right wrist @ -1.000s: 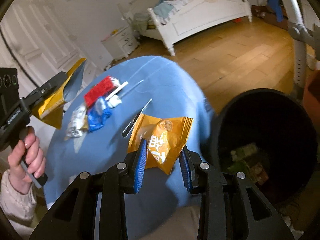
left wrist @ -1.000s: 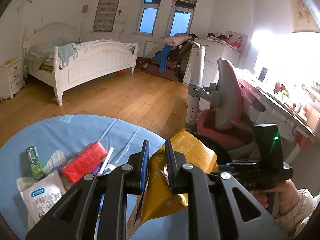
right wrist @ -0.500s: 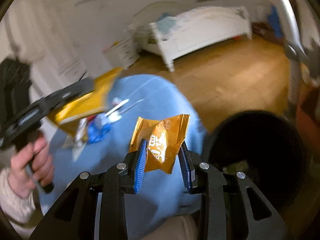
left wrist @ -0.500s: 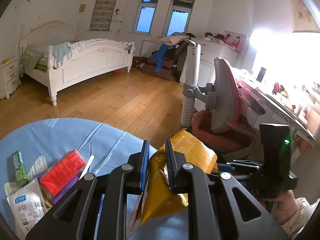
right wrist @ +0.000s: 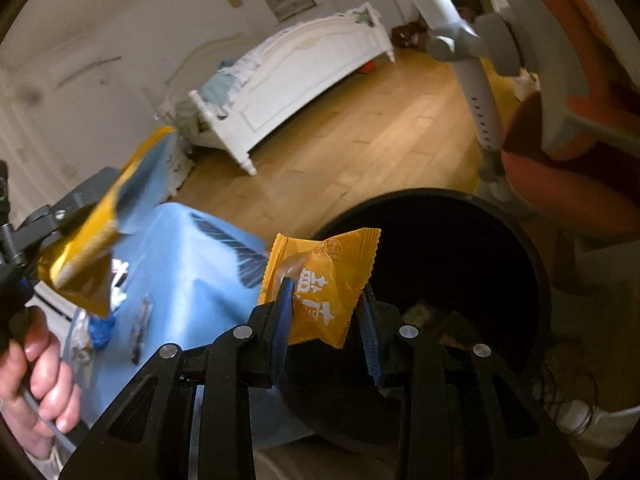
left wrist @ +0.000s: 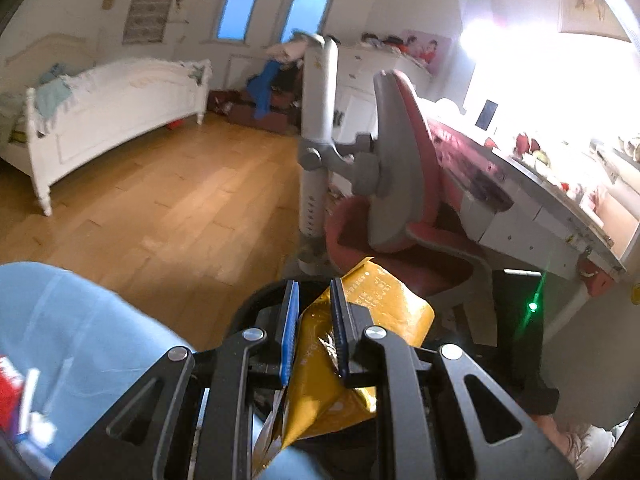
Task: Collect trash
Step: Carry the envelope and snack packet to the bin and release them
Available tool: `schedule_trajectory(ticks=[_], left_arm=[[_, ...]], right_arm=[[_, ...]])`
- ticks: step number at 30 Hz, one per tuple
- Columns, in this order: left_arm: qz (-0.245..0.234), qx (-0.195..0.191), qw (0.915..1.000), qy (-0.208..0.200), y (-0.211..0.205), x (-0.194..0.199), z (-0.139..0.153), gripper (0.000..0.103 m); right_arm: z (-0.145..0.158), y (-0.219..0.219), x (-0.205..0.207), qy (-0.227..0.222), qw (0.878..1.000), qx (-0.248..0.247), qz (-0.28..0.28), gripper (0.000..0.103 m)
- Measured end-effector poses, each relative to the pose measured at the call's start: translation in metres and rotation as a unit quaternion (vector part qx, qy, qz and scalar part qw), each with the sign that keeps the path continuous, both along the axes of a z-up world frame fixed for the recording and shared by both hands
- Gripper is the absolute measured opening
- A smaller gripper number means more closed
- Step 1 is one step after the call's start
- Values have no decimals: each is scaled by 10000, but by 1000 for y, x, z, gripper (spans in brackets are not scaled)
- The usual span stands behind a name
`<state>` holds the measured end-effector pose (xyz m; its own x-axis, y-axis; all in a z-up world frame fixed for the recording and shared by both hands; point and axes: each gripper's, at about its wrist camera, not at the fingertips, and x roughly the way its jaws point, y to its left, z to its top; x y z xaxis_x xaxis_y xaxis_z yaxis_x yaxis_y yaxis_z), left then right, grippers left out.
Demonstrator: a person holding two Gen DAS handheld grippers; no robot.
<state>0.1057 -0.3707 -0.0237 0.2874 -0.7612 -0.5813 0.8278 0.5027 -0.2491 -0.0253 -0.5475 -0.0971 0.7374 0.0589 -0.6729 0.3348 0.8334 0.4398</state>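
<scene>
We carry trash to the black bin [right wrist: 500,240] off the desk [right wrist: 192,264] edge: right gripper [right wrist: 326,316] clamps an orange packet [right wrist: 320,276] over it, left gripper [left wrist: 314,320] pinches a yellow bag [left wrist: 384,304] nearby. Next, release above the opening.

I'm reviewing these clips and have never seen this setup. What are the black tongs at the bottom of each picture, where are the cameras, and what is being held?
No robot here: a person holds a two-finger gripper in each hand, each with a fisheye camera looking along its fingers. In the left view, the left gripper is shut on a yellow foil bag. In the right view, the right gripper is shut on an orange snack packet at the rim of a black bin. The blue-covered table holds more wrappers. The person's left hand shows at the lower left.
</scene>
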Motion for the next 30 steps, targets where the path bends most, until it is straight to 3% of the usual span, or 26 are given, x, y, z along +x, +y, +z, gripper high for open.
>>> schedule_trajectory(ticks=[4,7,9,11,13,20,28,30], left_arm=[[-151,137,9997,140,-26,2,-16,17],[-219,203,9994,182,-42,4,-21,20],[-309,299,9989,182,-56,4,-22,26],[-346,324,9988,111,-65,1,-20,65],[-308,197,9993,-68,-66,-6,-16,83],[-183,118,9997,-61,-44,-11,-8,85],[788,-19,9969,28,47,-6,6,86],[1164,18,9932,-25,81,-5,10,86]], right_arm=[[-14,-13,-4,89,9999,62,-127,32],[-21,-23,-7,156,9994,117,-293,42],[-23,-30,-9,151,9988,141,-451,67],[-22,-36,-13,100,9980,124,-607,75],[-23,-41,-16,148,9975,95,-678,75],[-28,-40,-20,247,9964,241,-772,76],[2,21,6,-15,9999,88,70,76],[12,38,14,-120,9994,3,317,84]])
